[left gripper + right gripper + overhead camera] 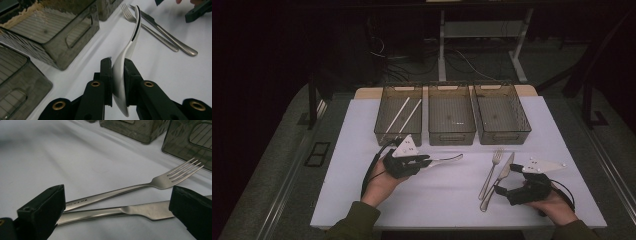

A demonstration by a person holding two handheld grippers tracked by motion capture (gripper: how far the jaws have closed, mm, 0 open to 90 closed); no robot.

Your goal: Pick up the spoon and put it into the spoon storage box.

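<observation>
white table [362, 150] under three smoky bins [451, 120].

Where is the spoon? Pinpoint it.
High view: the spoon is clamped in the left gripper, in front of the middle bin.

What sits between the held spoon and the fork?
Nothing: bare white table in the high view between the spoon in the left gripper and the fork.

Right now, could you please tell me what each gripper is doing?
Left gripper: closed on the spoon.
Right gripper: open, holding nothing, jaws either side of the fork and knife.
</observation>
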